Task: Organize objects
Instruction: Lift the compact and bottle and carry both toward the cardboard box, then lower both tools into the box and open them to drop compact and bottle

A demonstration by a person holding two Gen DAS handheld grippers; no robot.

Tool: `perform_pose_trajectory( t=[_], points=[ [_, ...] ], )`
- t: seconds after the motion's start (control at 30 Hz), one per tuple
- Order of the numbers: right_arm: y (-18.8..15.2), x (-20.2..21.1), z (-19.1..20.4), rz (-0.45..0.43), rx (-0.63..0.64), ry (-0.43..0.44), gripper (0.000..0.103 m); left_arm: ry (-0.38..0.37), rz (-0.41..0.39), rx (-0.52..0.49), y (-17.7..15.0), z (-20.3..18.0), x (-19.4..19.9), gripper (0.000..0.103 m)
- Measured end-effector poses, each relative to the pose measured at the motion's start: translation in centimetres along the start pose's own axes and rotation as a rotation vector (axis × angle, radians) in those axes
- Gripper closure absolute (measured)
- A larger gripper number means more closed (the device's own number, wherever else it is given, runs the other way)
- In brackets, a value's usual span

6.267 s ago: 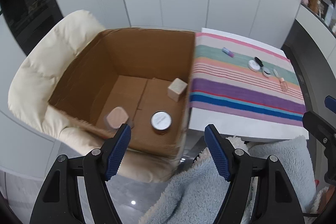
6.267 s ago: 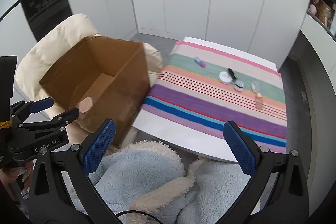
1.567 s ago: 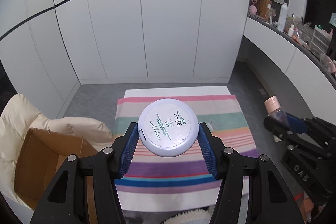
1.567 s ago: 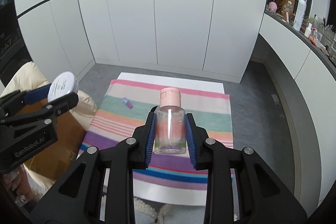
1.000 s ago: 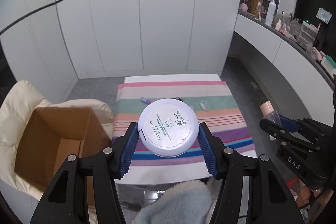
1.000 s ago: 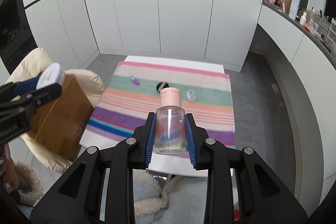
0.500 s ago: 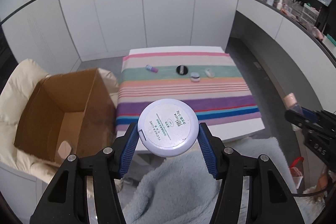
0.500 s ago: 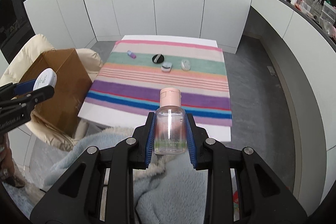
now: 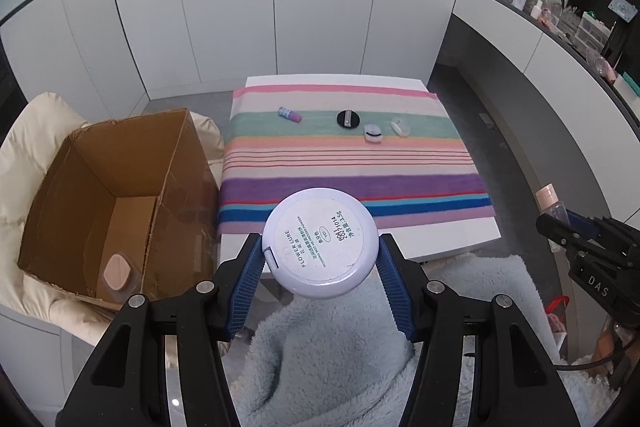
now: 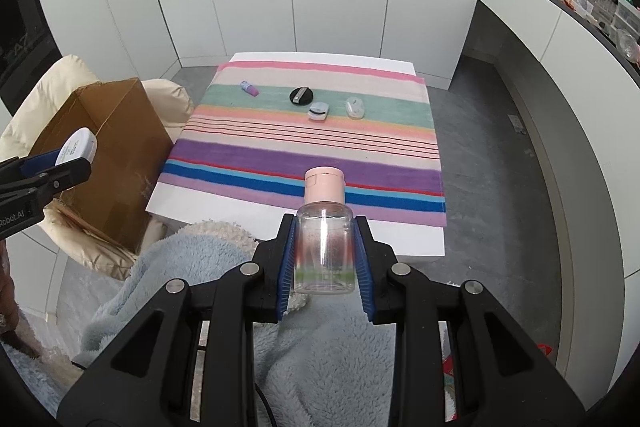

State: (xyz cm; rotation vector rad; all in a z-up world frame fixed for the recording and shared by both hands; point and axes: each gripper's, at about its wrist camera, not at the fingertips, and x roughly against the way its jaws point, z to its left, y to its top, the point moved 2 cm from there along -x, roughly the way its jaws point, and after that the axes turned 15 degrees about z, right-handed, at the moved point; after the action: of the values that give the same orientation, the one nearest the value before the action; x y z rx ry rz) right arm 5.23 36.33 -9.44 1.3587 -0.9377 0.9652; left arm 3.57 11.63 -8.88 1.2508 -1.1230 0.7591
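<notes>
Since the earlier frames both grippers have drawn back from the table and tipped downward, so the striped cloth (image 9: pixel 352 163) now lies whole in view. The left gripper (image 9: pixel 320 279) is clamped on a round white compact (image 9: pixel 320 241); the right gripper (image 10: pixel 325 259) is closed tight on a clear bottle with a pink cap (image 10: pixel 324 227). At 9 o'clock of the left gripper stands the open cardboard box (image 9: pixel 116 195) on a cream cushion (image 9: pixel 32 147), with one pink-capped item (image 9: pixel 115 271) visible inside. Judged progress: partway. Two items are in transit, neither yet over the box. Four small items remain at 12 o'clock: a purple tube (image 9: pixel 289 113), a black disc (image 9: pixel 347 118), and two small cases (image 9: pixel 373 133) (image 9: pixel 400 127). A blue fleece blanket (image 9: pixel 340 359) lies beneath both tools; nothing blocks the box opening.
</notes>
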Motion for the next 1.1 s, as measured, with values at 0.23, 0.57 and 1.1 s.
perform_pose_trajectory(
  t=[0.23, 0.57, 1.1],
  points=[
    [0.7, -0.3, 2.1, 0.008, 0.06, 0.018, 0.074, -0.002, 0.039, 0.044, -0.3, 1.0, -0.6, 0.045],
    [1.5, -0.7, 7.8, 0.004, 0.187, 0.069, 0.074, 0.042, 0.025, 0.129, -2.2, 4.8, 0.3, 0.045],
    [0.6, -1.5, 22.0, 0.024, 0.514, 0.176, 0.074, 0.108, 0.046, 0.343, -7.6, 14.0, 1.3, 0.045]
  ],
)
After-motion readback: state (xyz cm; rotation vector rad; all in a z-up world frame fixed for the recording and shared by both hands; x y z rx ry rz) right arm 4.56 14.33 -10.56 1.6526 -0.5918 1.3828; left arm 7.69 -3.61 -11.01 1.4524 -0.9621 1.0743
